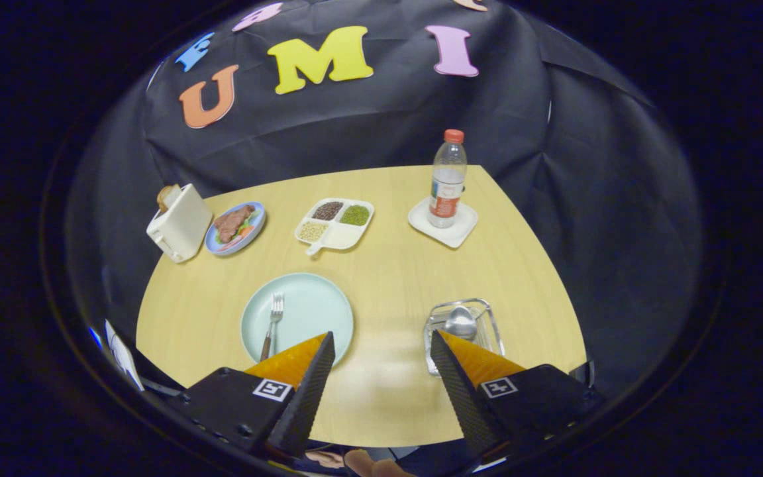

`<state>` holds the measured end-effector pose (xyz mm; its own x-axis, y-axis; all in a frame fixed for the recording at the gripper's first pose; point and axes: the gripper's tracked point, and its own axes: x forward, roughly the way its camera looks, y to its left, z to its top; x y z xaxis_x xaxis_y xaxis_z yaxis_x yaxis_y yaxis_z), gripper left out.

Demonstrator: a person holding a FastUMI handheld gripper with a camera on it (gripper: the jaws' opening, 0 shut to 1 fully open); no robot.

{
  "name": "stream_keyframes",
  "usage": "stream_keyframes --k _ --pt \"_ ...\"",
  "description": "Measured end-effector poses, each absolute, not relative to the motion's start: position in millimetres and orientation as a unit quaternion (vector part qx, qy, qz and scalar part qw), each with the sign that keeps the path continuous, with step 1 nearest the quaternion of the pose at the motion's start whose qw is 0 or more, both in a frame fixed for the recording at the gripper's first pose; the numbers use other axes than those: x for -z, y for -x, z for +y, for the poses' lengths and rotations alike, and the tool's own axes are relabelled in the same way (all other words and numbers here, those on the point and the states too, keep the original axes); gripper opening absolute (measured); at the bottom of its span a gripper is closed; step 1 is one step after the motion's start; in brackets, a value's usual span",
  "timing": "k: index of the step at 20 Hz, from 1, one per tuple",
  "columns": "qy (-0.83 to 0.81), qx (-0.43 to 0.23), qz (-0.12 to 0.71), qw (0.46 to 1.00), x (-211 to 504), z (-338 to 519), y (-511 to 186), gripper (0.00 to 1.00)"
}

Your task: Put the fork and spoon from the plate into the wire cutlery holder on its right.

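Already the spoon [460,322] lay in the holder [464,331], its bowl showing near the holder's far end, so by my judgement half the task was done and the fork [273,324] was what remained. The fork rested on the plate [315,308], on the plate's left part, with its tines toward the far edge of the surface [388,278] and its handle running back toward the near edge, tilted slightly leftward at the handle end. The gripper [381,361] hung above the near edge with its fingers spread wide and holding nothing, bare surface showing between them. The left finger's tip overlapped the plate's near rim, and the right finger's tip overlapped the holder's near left corner, so the gripper sat between the two. That put the fork ahead and to the left of the fingers, just beyond the left one. Because the fork's long axis ran roughly along the fingers' own forward direction, a grasp across the handle looked possible, I judged, after a shift left, without much turning. The holder stood near the surface's near right corner, well apart from the fork.
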<state>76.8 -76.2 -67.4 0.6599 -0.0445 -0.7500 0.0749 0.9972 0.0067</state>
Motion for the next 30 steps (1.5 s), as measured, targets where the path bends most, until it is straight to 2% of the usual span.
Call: stream_keyframes --k 5,7,10,20,23,24,25,26,27,28,29,30 --pt "-0.002 0.008 0.431 0.902 97.6 -26.9 -91.7 0.88" --pt "0.003 0.002 0.444 0.896 114.1 -8.9 -97.2 0.94" --pt "0.005 -0.005 0.467 0.884 139.9 10.9 -107.2 0.95" --pt "-0.014 -0.038 0.532 0.846 202.5 72.6 -121.4 0.96" --pt "-0.023 -0.042 0.544 0.838 214.3 84.4 -123.1 0.93" --pt "-0.022 -0.041 0.547 0.836 219.8 85.0 -125.1 0.84" --pt "-0.025 -0.04 0.551 0.833 221.0 87.0 -125.0 0.8" --pt "-0.026 -0.038 0.556 0.83 224.1 87.9 -124.3 0.67" --pt "-0.027 -0.035 0.562 0.826 226.2 88.4 -123.9 0.64" --pt "-0.021 -0.028 0.559 0.828 225.4 86.0 -125.7 0.53" --pt "-0.014 -0.022 0.558 0.829 225.3 82.9 -127.3 0.48" --pt "-0.013 -0.019 0.563 0.826 227.0 83.7 -126.1 0.34"
